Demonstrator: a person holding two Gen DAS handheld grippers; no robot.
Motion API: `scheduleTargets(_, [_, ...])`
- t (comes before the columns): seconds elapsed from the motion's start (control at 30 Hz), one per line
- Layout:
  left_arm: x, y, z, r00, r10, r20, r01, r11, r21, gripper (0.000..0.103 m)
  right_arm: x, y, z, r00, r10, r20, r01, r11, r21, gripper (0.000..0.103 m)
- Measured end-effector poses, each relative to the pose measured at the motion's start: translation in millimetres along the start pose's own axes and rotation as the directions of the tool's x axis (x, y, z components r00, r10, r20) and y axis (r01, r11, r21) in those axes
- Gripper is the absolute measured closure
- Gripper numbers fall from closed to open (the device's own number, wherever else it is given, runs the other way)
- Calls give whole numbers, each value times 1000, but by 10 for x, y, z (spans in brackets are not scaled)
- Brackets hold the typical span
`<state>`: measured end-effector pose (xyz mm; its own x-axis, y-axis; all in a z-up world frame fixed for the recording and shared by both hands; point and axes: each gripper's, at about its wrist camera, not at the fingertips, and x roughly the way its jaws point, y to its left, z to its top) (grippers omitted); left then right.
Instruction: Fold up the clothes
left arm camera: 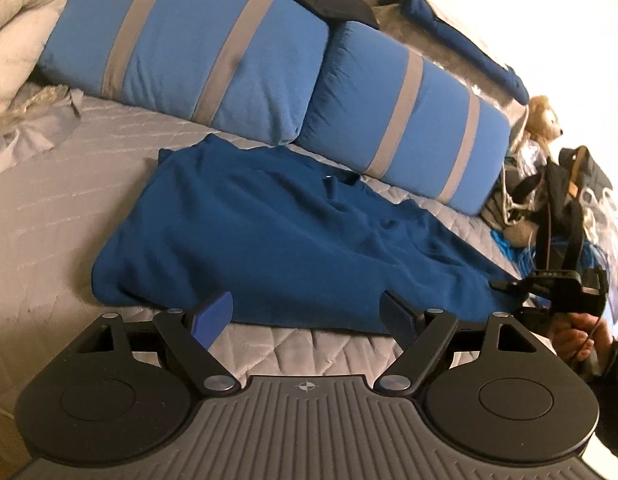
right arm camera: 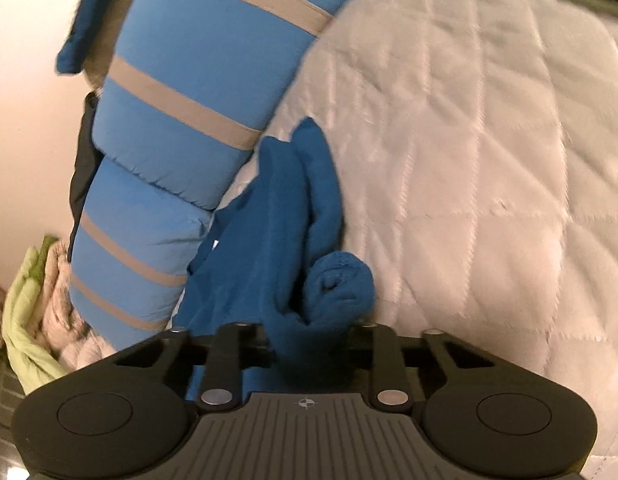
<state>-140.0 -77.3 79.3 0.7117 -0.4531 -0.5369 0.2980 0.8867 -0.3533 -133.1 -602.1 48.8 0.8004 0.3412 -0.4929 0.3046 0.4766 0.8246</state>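
A dark blue garment (left arm camera: pixel 289 240) lies spread and wrinkled on the pale quilted bed (left arm camera: pixel 49 220), just below two pillows. My left gripper (left arm camera: pixel 307 316) hangs open over the garment's near hem, its blue pads (left arm camera: pixel 213 316) wide apart with only quilt and hem between them. At the garment's right edge, a hand (left arm camera: pixel 581 336) holds my right gripper (left arm camera: pixel 549 284). In the right wrist view the right gripper (right arm camera: pixel 309 344) is shut on a bunched, rolled fold of the blue garment (right arm camera: pixel 277 240). The cloth hides its pads.
Two light blue pillows with grey stripes (left arm camera: pixel 213 52) (left arm camera: pixel 409 120) lie along the bed's far side. A teddy bear (left arm camera: pixel 543 116) and a heap of bags and cords (left arm camera: pixel 569 200) crowd the right end. Cream and green bedding (left arm camera: pixel 13 20) is piled at far left.
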Motion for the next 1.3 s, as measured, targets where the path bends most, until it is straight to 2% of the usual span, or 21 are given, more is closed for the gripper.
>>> scheduleTargets(0.13, [7,17,9,1000,-7,3,7,1000,-12,22,-37,360,29,1000,-25,11,27,990,-137,83])
scheduleTargets(0.3, [-6,20,15,1000,-12,15,12,1000,-18,22,-17,881,60,999,-36,10,38,957,-287,84])
scheduleTargets(0.53, [-186,-8,8,997,12,77,-12,1000,-2,22,161,1588,-65,1000,-22,-3,18,900,-435,86])
scheduleTargets(0.67, [-342,22,8,996,15,89,-16,1000,8,22,329,2074,-292,1000,-23,-16,10,844,-537,87])
scheduleTargets(0.77, [-460,102,26,996,37,87,-37,999,-3,22,541,2595,-584,998,-25,-49,-14,751,-660,88])
scheduleTargets(0.9, [-676,251,46,989,93,113,-90,995,-31,22,942,3274,-1303,992,-21,-124,-87,596,-798,88])
scheduleTargets(1.0, [-851,368,39,981,141,134,-134,989,-56,22,1340,3564,-1995,978,-46,-202,-158,467,-870,88])
scheduleTargets(1.1, [-1011,510,-9,973,183,138,-172,981,-85,22,1701,3634,-2625,959,-119,-257,-201,354,-914,88])
scheduleTargets(1.2, [-1122,651,-72,969,205,137,-189,975,-121,22,1876,3566,-2968,950,-194,-243,-185,273,-944,88])
scheduleTargets(1.3, [-1151,791,-105,968,214,130,-193,968,-159,22,1862,3514,-3054,949,-217,-230,-177,239,-955,87])
